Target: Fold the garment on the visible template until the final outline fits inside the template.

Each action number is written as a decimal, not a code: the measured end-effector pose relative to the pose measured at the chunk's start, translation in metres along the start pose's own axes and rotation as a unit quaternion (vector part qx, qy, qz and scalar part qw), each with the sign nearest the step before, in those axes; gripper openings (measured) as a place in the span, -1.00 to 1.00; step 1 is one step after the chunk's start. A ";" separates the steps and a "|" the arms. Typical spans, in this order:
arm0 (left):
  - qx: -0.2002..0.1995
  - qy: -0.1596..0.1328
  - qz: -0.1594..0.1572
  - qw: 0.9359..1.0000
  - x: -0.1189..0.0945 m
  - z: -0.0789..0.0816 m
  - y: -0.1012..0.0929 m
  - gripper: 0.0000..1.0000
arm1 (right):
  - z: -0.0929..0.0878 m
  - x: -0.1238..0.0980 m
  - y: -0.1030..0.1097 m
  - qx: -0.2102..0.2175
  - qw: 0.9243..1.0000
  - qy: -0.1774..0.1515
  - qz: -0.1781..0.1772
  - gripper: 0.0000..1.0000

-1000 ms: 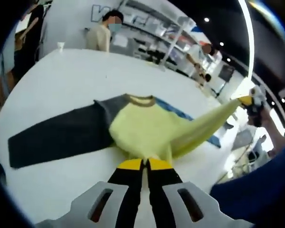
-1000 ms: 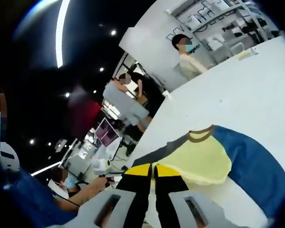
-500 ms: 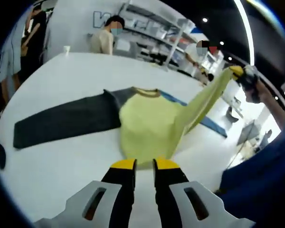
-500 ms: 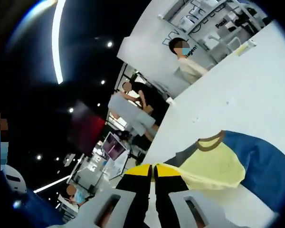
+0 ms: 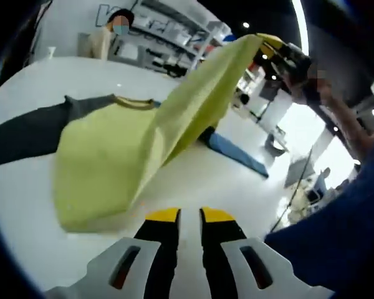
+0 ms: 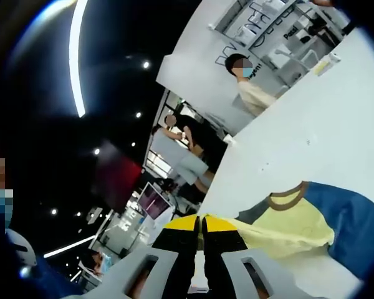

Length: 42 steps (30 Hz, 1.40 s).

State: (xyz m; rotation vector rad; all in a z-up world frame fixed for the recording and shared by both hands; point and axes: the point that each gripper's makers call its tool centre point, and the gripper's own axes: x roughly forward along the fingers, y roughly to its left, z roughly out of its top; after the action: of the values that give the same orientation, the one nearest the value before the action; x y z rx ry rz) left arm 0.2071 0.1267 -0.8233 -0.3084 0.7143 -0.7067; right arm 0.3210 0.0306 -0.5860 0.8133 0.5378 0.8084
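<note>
On the far left of the left gripper view a dark grey sleeve [image 5: 19, 134] lies flat on the white surface [image 5: 193, 180], running into the garment [image 5: 106, 156]: a pale yellow body with a brown-trimmed collar [image 5: 134, 103] at the far side. Nearer the middle, the left gripper [image 5: 189, 215] hovers over bare surface just short of the yellow hem, its fingers narrowly parted and holding nothing. To the right, one corner of the yellow cloth rises in a taut sheet to the right gripper [image 5: 271, 45], high and far. In the right gripper view, the right gripper [image 6: 201, 220] has its fingers closed together with yellow cloth at the tips, so it probably holds that corner, though the contact itself is hard to make out. The blue template [image 5: 237, 152] shows past the lifted cloth.

The step in hand looks like the first fold of the body. Next, the raised corner should be carried across and laid down over the yellow body, while the free gripper takes or pins the hem.
</note>
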 end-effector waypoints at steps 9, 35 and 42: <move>-0.003 -0.041 0.111 0.993 -0.020 0.030 0.070 -0.78 | 0.006 -0.006 -0.003 0.004 1.000 -0.008 -0.001 -1.00; 0.157 0.011 0.062 0.986 -0.051 0.043 0.089 -0.50 | 0.002 -0.002 -0.015 0.019 1.000 -0.004 -0.008 -1.00; 0.188 0.030 0.063 0.980 -0.049 0.017 0.096 -0.49 | 0.000 -0.002 -0.016 0.020 1.000 -0.001 -0.008 -1.00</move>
State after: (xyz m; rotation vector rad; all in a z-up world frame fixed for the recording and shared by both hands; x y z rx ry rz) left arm 0.2393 0.2308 -0.8336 0.1050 0.6362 -0.7158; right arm 0.3264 0.0220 -0.5981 0.8462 0.5599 0.7844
